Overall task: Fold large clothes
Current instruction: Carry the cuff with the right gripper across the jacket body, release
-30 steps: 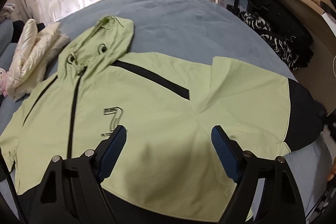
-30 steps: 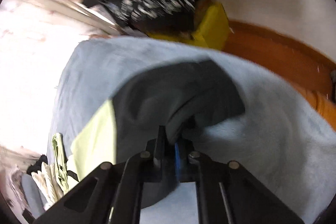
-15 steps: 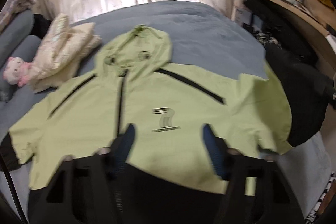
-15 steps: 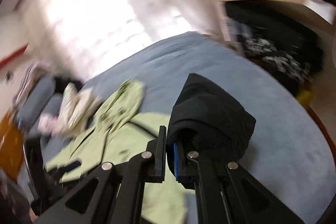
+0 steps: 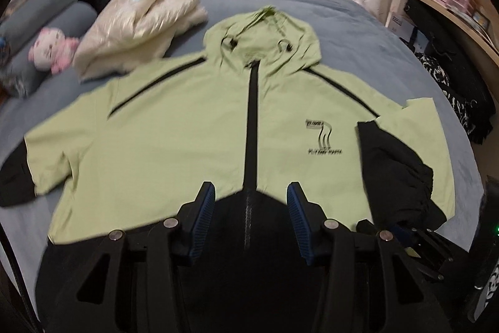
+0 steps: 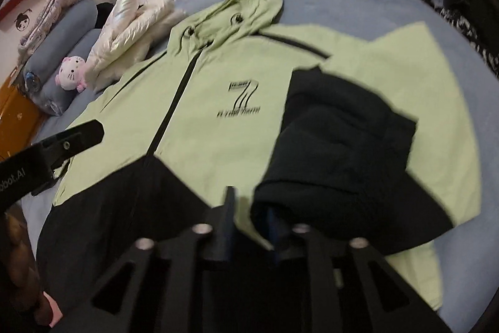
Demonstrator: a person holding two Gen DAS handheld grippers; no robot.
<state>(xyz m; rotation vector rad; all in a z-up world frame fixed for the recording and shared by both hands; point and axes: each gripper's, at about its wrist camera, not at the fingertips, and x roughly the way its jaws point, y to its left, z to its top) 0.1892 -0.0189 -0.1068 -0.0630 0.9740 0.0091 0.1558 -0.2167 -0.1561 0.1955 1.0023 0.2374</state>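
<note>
Pale green shell fabric with black hem, cuffs and zip — a hooded jacket lying face-up and flat on the grey-blue bed. Its black sleeve end is folded in across the chest. Right gripper: jaws opening, cuff cloth between them, seemingly let go. Left gripper: jaws half-parted, empty, over the hem. Likely light, limp, slightly slick — best pinched at seams, cuffs or hem corners.

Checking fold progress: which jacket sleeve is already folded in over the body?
The sleeve beside the "7" logo; its black cuff lies on the green front. The other sleeve stays spread out.
</note>
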